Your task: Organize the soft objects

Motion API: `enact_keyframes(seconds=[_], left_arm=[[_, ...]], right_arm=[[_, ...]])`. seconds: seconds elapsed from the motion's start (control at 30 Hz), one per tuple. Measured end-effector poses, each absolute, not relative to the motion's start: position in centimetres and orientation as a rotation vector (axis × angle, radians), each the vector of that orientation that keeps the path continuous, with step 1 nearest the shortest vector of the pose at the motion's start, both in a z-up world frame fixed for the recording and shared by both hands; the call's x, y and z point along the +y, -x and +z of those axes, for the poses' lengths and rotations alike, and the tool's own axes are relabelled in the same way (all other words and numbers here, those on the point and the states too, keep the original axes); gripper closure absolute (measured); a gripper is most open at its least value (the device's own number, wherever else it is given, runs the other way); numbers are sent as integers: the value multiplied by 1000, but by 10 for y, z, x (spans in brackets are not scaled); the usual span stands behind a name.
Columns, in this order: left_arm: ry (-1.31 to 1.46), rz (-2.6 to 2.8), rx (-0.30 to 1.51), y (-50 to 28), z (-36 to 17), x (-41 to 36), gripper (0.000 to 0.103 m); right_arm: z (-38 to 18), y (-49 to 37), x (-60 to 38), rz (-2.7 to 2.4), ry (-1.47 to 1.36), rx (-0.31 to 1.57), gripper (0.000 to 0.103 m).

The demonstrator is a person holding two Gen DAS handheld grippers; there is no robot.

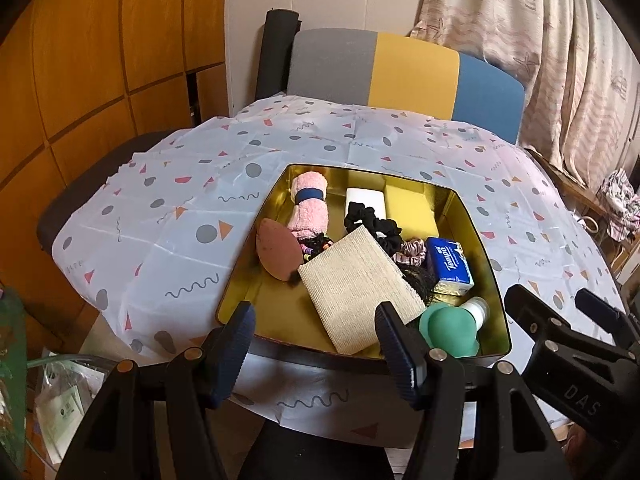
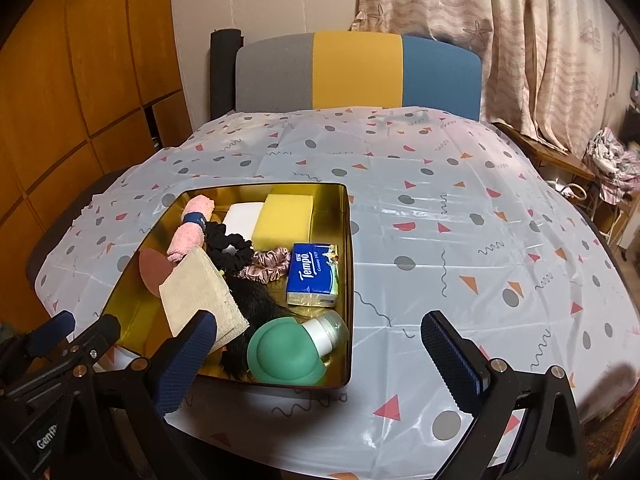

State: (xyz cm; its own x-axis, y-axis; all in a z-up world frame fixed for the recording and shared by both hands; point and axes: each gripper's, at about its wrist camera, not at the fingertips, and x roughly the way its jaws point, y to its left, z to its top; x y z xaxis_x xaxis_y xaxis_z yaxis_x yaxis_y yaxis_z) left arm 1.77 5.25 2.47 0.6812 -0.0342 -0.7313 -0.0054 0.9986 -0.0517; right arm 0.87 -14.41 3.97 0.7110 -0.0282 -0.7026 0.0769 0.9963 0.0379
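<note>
Soft objects all sit in gold tin point(image 2: 347, 280); tabletop point(image 2: 460, 240) bare. We judge sorting done or paused. Left tongs point(image 1: 316, 344), right tongs point(image 2: 320, 354) apart, empty; next: withdraw or regrasp beige cloth point(image 1: 360, 284).

The box point(image 2: 348, 280) sits on the table point(image 2: 460, 240), near its front left side, with a chair point(image 2: 356, 72) behind the table. In the box, the towel roll point(image 2: 188, 228) and two sponges point(image 2: 286, 216) lie at the back. The tissue pack point(image 2: 314, 274) lies at the right, the bottle point(image 2: 296, 346) at the front, and the flat cloth point(image 2: 200, 300) at the front left.
</note>
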Motion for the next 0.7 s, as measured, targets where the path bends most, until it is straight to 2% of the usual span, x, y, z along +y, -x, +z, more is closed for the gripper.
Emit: enact_keyframes(seconds=[0.7], left_arm=[[14, -27, 836, -18, 21, 48, 40]], right_arm=[[39, -8, -145, -65, -64, 787, 0]])
